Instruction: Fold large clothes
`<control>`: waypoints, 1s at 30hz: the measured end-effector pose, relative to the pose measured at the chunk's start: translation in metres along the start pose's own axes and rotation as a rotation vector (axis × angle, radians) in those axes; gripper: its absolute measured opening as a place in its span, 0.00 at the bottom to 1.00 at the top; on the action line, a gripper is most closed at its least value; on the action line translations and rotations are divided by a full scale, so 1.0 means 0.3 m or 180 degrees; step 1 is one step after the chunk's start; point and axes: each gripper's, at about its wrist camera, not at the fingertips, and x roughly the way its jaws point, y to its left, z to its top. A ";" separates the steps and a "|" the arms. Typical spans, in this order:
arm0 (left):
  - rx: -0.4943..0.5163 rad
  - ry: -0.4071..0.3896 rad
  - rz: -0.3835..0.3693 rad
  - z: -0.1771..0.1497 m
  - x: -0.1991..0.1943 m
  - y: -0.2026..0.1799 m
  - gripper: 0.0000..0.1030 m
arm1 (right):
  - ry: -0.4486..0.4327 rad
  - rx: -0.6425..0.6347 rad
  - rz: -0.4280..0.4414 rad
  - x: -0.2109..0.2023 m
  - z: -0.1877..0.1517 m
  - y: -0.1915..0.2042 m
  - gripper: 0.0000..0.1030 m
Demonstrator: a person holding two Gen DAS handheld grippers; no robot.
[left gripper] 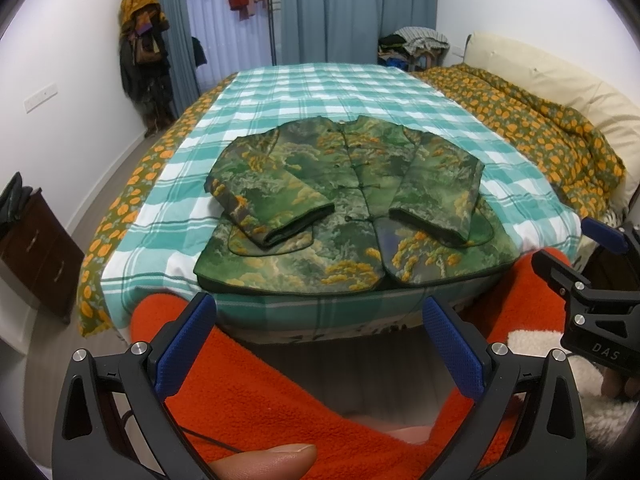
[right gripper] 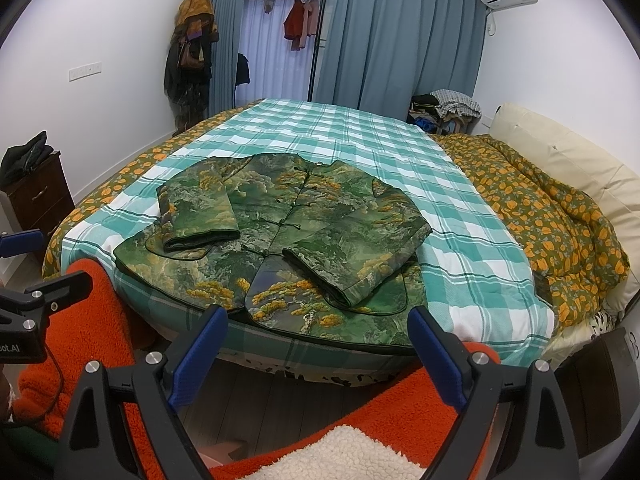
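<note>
Blue grip pads on both claws, and both are spread wide with nothing between them. Left claw (left gripper: 320, 344) hangs over the near edge of the bed, above an orange fleece (left gripper: 256, 392) draped at the bottom of its view. Right claw (right gripper: 318, 354) is in the same pose, just beside the left one, with the same orange fleece plus a patch of cream sherpa (right gripper: 340, 456) under it. Neither is touching the jacket.

Moving outward: the green landscape-print jacket (left gripper: 344, 204) lies flat on the near part of the bed, front side up, knot buttons down the middle, collar pointing far. Both sleeves are folded in across the chest, cuffs pointing near. Its hem sits right at the near edge of the mattress.

Under it is a teal and white checked blanket (left gripper: 320, 88) covering most of the bed. An orange-flowered quilt (right gripper: 552, 208) is bunched up along the right side against a cream headboard (right gripper: 568, 160). Far wall has blue curtains (right gripper: 392, 40), a coat rack (right gripper: 192, 48) piled with clothes at far left, and a dark wood dresser (left gripper: 36, 248) on the left.
</note>
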 end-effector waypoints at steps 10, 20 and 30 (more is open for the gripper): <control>0.0003 0.0007 0.0001 0.000 0.000 0.000 1.00 | 0.0004 -0.0001 -0.0001 0.001 0.001 0.001 0.91; 0.0002 0.0016 0.0002 -0.006 0.000 0.004 1.00 | 0.0009 -0.0001 -0.0002 0.001 -0.004 0.005 0.91; 0.0003 0.0018 0.0004 0.000 0.001 0.000 1.00 | 0.0014 -0.0005 0.0001 0.001 -0.005 0.006 0.91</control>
